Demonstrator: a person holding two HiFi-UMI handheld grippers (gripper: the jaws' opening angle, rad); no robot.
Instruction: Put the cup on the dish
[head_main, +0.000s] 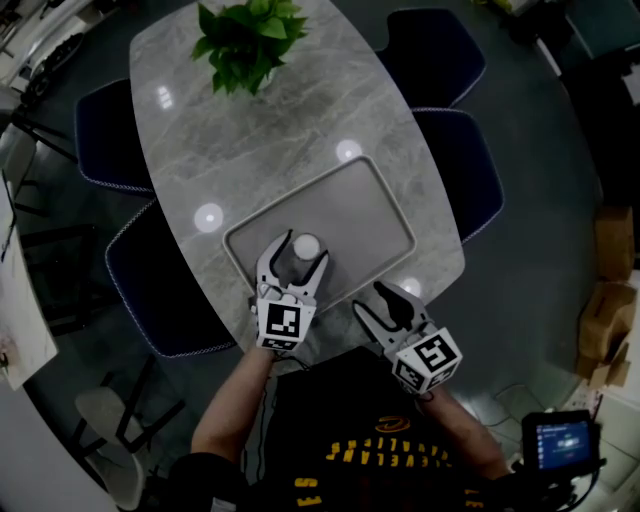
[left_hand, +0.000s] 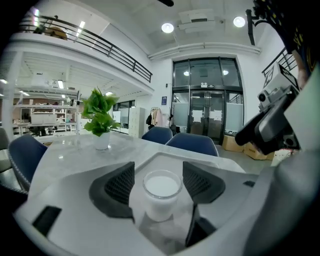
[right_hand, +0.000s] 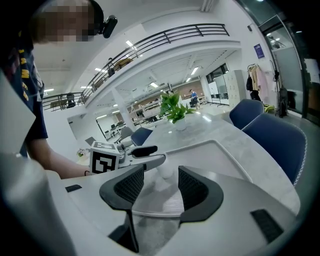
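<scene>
A small clear cup (head_main: 305, 245) with white contents stands upright on the grey rectangular dish (head_main: 380, 215), near its front edge. My left gripper (head_main: 300, 253) is open around the cup. In the left gripper view the cup (left_hand: 161, 192) sits between the two dark pads (left_hand: 119, 186) with a narrow gap on each side. My right gripper (head_main: 379, 299) hovers at the table's near edge, to the right of the left one, open with nothing between its fingers. In the right gripper view its jaws (right_hand: 161, 185) point toward the cup (right_hand: 164, 173) and the left gripper (right_hand: 131, 153).
A potted green plant (head_main: 248, 40) stands at the far end of the oval marble table (head_main: 250, 140). Blue chairs (head_main: 470, 170) ring the table on both sides. Cardboard boxes (head_main: 610, 300) lie on the floor at the right.
</scene>
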